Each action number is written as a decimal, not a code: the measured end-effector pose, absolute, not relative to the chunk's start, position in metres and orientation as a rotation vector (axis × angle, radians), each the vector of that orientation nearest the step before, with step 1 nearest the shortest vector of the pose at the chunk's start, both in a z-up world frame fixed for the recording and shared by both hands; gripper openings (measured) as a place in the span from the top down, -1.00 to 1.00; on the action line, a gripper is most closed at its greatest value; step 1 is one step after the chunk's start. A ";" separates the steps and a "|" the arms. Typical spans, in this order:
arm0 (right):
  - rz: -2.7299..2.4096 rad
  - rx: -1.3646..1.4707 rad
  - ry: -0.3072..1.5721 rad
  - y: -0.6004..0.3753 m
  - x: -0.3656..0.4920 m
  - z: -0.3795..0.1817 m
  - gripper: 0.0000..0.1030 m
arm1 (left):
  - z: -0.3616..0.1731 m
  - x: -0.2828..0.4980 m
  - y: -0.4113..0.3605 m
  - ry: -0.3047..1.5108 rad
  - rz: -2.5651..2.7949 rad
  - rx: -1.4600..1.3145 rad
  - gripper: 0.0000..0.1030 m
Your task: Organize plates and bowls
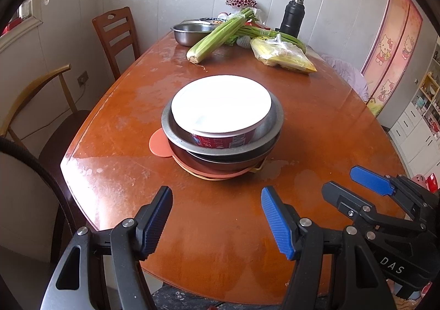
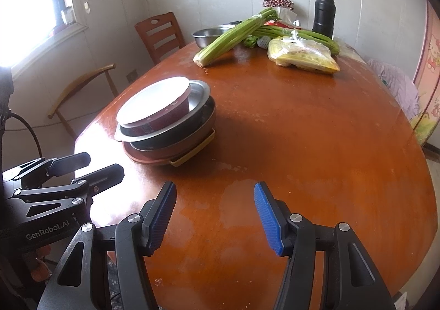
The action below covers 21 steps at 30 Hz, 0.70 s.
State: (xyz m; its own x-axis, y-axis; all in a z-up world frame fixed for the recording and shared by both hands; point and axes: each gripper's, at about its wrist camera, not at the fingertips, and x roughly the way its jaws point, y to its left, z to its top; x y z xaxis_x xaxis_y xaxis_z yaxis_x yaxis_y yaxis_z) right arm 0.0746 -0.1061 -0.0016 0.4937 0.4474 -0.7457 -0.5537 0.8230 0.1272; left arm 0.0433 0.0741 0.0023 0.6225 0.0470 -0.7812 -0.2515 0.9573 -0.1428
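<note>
Lying ahead of left hand-held gripper [image 1: 217, 220] — stacked bowls [image 1: 221, 128]

White letters "DAS" stand on the black body of the right gripper [image 1: 354, 186], seen at about four o'clock in the left wrist view. In the right wrist view, "GenRobot.AI" is printed in pale letters on the dark body of the left gripper [image 2: 90, 165], at about eight o'clock. The red bowl [image 1: 220, 141] atop the stack carries printed marks on its side, too small to read. No other text is legible.
</note>
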 end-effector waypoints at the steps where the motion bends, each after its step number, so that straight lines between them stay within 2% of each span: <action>1: 0.608 -0.138 0.863 -0.106 0.074 -0.002 -0.18 | 0.002 0.043 0.074 0.884 0.172 -0.249 -0.29; 21: 0.599 -0.136 0.865 -0.106 0.070 -0.003 -0.18 | -0.001 0.043 0.073 0.900 0.192 -0.224 -0.30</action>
State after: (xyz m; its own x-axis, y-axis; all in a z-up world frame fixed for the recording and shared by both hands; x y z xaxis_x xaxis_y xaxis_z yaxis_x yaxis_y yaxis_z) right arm 0.0702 -0.1058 -0.0028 0.4964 0.4398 -0.7485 -0.5464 0.8282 0.1243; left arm 0.0433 0.0734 -0.0008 0.6072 0.0710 -0.7914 -0.2579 0.9597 -0.1119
